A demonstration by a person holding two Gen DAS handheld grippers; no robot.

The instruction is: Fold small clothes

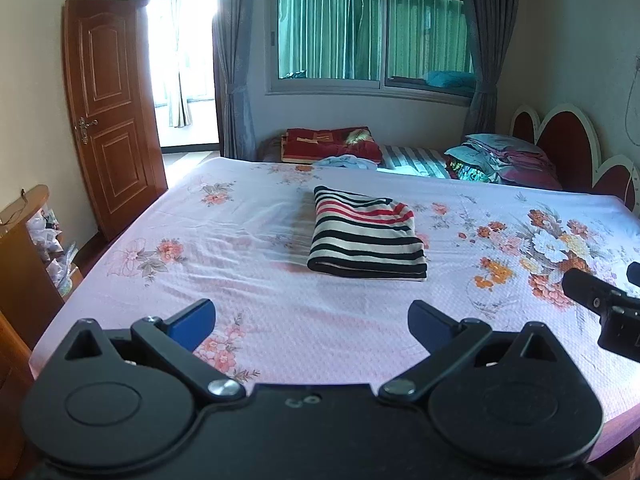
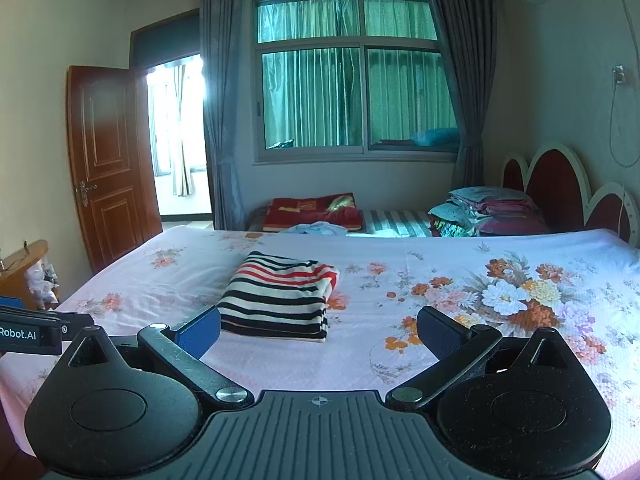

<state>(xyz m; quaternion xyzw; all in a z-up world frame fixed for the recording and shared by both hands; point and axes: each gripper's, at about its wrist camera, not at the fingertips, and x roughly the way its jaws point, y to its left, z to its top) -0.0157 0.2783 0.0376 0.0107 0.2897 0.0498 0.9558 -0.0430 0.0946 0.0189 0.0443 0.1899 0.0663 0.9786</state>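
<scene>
Folded striped garment, black, cream and red bands, lying flat near the middle of the bed, on a pink floral sheet; nothing touching it. Left tongs spread wide, empty, held above the sheet on the near side of the garment, well short of it. Right tongs likewise spread wide and empty, blue-padded left finger just beside the garment's near corner in that view, contact not discernible. Right tool's black body visible at the right edge of the left wrist view; left tool at the left edge of the right wrist view. Beyond the bed: stacked pillows by a red scalloped headboard; red blanket under a curtained window; brown door standing open.
</scene>
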